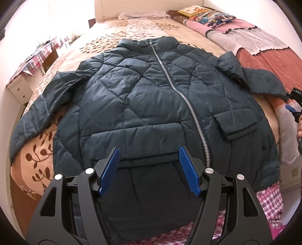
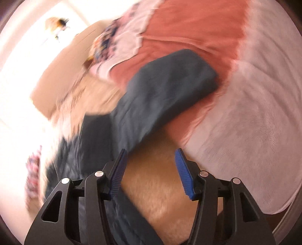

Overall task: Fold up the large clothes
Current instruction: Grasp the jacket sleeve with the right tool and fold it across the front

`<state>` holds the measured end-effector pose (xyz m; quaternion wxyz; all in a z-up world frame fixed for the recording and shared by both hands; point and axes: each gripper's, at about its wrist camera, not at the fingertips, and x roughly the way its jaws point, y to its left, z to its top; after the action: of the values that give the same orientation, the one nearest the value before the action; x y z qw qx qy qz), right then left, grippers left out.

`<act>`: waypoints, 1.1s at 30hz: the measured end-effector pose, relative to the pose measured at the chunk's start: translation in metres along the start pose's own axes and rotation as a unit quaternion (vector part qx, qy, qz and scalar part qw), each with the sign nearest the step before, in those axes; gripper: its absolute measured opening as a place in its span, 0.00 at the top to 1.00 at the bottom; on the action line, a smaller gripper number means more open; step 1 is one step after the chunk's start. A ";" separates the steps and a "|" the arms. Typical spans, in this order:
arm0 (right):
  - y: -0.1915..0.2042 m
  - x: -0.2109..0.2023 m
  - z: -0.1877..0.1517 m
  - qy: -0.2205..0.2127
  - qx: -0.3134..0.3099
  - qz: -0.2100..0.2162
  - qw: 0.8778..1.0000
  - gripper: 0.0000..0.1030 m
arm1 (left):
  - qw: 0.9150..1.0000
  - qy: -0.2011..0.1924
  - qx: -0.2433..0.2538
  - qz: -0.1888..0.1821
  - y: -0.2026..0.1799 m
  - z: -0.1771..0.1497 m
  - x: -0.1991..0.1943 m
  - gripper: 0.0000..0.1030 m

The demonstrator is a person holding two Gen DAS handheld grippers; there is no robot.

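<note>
The left tool (image 1: 149, 152) is hovering open over the jacket (image 1: 143, 105) hem. The right tool (image 2: 149, 156) is standing open, gripping nothing, near the sleeve (image 2: 169, 83); it should be pinching the cuff squarely.

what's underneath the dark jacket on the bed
The jacket lies on a beige leaf-print bedspread; its right sleeve rests on a pink and rust blanket. Whatever is directly beneath its body is covered.

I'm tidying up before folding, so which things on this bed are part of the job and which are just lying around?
For the job: jacket, left gripper, right gripper.
Lying about: pillows, pink blanket, bedside table.
</note>
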<state>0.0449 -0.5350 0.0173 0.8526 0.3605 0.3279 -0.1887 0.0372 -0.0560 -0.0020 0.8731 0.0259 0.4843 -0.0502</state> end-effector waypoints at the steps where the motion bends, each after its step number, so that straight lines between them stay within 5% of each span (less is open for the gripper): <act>1: -0.007 0.002 0.004 0.002 0.020 0.004 1.000 0.47 | 1.000 0.000 0.000 0.001 0.000 0.001 0.001 0.37; 12: -0.042 0.031 0.050 0.000 0.124 0.031 0.992 0.48 | 1.000 0.008 -0.001 0.007 -0.001 0.005 0.007 0.37; 14: -0.042 0.035 0.056 -0.009 0.133 0.024 0.991 0.58 | 1.000 0.008 -0.001 0.007 -0.001 0.006 0.008 0.37; 17: -0.039 0.037 0.061 -0.014 0.124 0.018 0.992 0.86 | 1.000 0.007 -0.007 0.006 0.002 0.008 0.009 0.37; 22: 0.013 0.013 0.064 -0.054 0.011 0.020 0.998 0.91 | 1.000 -0.001 -0.024 0.002 0.013 0.011 0.008 0.37; 26: 0.084 -0.013 0.056 -0.081 -0.098 0.051 0.991 0.93 | 0.999 -0.014 -0.043 -0.004 0.028 0.011 0.004 0.37; 30: 0.175 -0.033 0.030 -0.090 -0.214 0.102 0.967 0.93 | 0.997 -0.030 -0.069 -0.010 0.048 0.008 -0.002 0.37; 33: 0.247 -0.045 -0.010 -0.090 -0.313 0.144 0.934 0.93 | 0.995 -0.041 -0.091 -0.012 0.066 0.003 -0.006 0.37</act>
<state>0.1465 -0.3584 0.1641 0.9663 0.0997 0.2370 0.0165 0.0441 0.0097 0.0047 0.8901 -0.0612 0.4513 -0.0177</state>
